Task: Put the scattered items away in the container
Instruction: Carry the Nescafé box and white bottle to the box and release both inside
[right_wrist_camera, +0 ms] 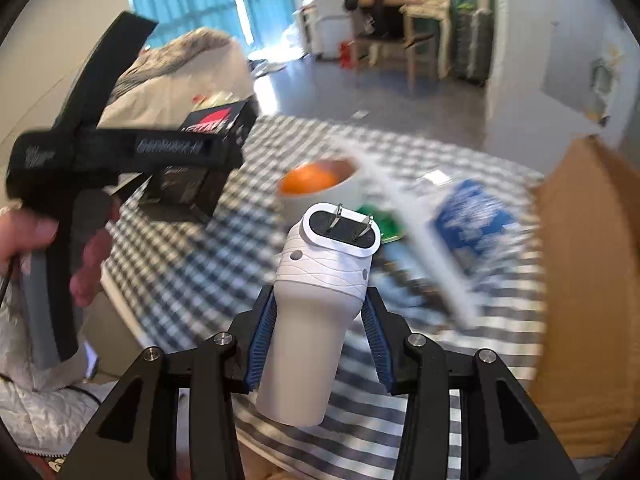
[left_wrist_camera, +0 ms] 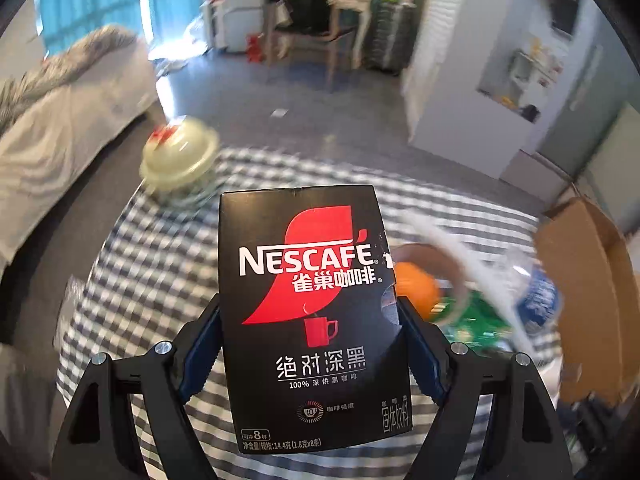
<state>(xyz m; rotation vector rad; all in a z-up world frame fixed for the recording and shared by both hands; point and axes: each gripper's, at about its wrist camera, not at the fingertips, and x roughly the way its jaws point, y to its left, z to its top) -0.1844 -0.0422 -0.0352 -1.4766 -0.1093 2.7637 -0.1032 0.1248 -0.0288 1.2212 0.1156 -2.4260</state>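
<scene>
My left gripper (left_wrist_camera: 310, 312) is shut on a black Nescafé coffee box (left_wrist_camera: 308, 312), held upright above the checked tablecloth (left_wrist_camera: 160, 264). In the right wrist view the same box (right_wrist_camera: 212, 128) shows at the left, in the gripper that a hand (right_wrist_camera: 24, 232) holds. My right gripper (right_wrist_camera: 320, 304) is shut on a white plug-in device (right_wrist_camera: 320, 292) with two metal prongs, lifted over the table. A brown cardboard box (right_wrist_camera: 588, 280) stands open at the right; it also shows in the left wrist view as the cardboard box (left_wrist_camera: 584, 304).
On the cloth lie a white bowl (right_wrist_camera: 336, 196) with an orange (right_wrist_camera: 308, 178), a blue-and-white packet (right_wrist_camera: 472, 220), a green packet (left_wrist_camera: 476, 320) and a long white strip (right_wrist_camera: 424, 240). A pale lidded cup (left_wrist_camera: 180, 160) stands far left. A bed (left_wrist_camera: 60, 120) is behind.
</scene>
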